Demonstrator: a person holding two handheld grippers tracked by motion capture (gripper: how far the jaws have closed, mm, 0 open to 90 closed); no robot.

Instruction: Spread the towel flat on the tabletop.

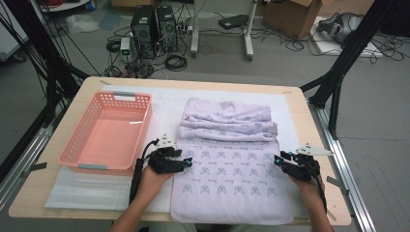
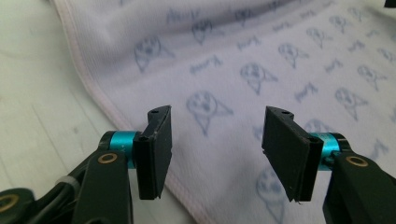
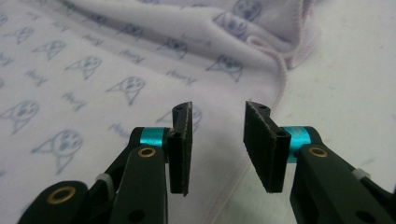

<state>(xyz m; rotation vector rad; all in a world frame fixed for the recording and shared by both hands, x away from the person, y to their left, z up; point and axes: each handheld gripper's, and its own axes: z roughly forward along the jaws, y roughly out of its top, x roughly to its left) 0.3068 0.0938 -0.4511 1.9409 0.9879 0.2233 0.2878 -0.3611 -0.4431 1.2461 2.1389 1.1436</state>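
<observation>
Lying between hand-held grippers: towel (image 1: pixel 227 164)

The left gripper (image 2: pixel 217 149) is held with jaws apart, nothing between them, above the pale lilac cat-printed towel's (image 2: pixel 261 60) pink-stitched edge.

Both forearms came in from the bottom of the high view, each hand wrapped round the body of a hand-held gripper. The left hand-held gripper (image 1: pixel 186 163) lay low and level, its tips pointing inward toward the right. The right hand-held gripper (image 1: pixel 277 159) lay level too, pointing inward toward the left, well apart from the other. In the left gripper view the jaws stood wide apart with nothing pressed between the pads (image 2: pixel 156 149). In the right gripper view the jaws stood apart by a narrower gap, their pads (image 3: pixel 261 144) gripping nothing.
</observation>
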